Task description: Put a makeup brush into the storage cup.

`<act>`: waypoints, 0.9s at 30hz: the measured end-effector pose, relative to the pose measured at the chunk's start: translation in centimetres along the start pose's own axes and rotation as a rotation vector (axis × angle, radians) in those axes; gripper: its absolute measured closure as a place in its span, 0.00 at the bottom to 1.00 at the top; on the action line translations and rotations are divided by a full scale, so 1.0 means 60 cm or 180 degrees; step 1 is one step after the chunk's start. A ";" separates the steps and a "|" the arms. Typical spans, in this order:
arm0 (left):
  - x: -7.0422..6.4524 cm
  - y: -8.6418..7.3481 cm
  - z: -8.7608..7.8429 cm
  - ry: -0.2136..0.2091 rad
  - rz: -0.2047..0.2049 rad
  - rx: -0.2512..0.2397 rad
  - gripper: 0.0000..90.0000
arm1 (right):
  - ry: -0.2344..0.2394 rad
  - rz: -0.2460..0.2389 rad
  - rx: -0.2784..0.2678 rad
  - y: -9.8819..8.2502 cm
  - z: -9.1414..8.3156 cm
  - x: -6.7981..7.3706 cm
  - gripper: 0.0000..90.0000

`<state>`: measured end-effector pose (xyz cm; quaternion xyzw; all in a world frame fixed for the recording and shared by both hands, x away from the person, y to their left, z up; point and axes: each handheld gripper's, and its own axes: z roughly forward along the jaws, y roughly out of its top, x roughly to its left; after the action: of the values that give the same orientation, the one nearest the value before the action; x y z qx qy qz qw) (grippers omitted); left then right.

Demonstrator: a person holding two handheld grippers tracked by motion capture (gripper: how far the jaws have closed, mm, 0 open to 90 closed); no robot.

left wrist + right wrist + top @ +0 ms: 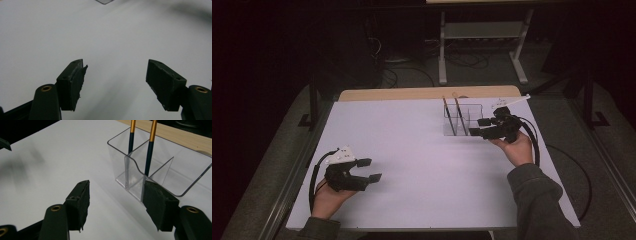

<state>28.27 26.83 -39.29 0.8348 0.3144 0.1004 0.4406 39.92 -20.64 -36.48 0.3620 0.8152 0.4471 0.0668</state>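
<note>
The clear organiser [160,167] stood just beyond the right tool [117,202], whose jaws gaped empty. Two pencils [149,152], apparently upright, occupied its compartments. The left tool [116,85] rested open on the desk [412,165].

pencils [150,147]: two, dark, gold-topped | leaning | in clear organizer [175,167]

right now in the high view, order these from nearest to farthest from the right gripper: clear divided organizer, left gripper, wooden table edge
From the right gripper:
1. Clear divided organizer, right beside its jaws, holding two pencils.
2. Wooden table edge, along the far side.
3. Left gripper, across the white table near the front left.
</note>
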 end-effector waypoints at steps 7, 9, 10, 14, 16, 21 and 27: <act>0.000 0.000 0.000 0.0013 0.0003 -0.0018 0.32 | 0.0038 0.0012 0.0010 -0.014 0.000 0.006 0.38; 0.002 0.000 -0.001 0.0021 0.0034 -0.0018 0.31 | 0.0031 0.0000 -0.0018 -0.017 -0.001 0.010 0.37; 0.002 0.000 -0.001 0.0021 0.0033 -0.0019 0.31 | 0.0027 -0.0002 -0.0010 -0.018 -0.002 0.011 0.37; 0.000 0.001 0.000 0.0024 0.0012 -0.0016 0.31 | 0.0024 -0.0018 -0.0012 -0.023 -0.001 0.017 0.36; 0.000 0.001 0.001 0.0020 0.0008 -0.0026 0.31 | 0.0023 -0.0019 -0.0012 -0.025 -0.002 0.020 0.35; 0.000 0.000 0.001 0.0021 0.0005 -0.0020 0.30 | 0.0039 -0.0041 -0.0029 -0.030 -0.004 0.026 0.34; 0.001 0.001 0.000 0.0048 0.0015 -0.0002 0.30 | 0.0026 -0.0085 -0.0042 -0.041 -0.005 0.037 0.32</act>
<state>28.34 26.86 -39.26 0.8346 0.3157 0.1079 0.4382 36.87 -20.24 -37.72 0.3488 0.8173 0.4530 0.0719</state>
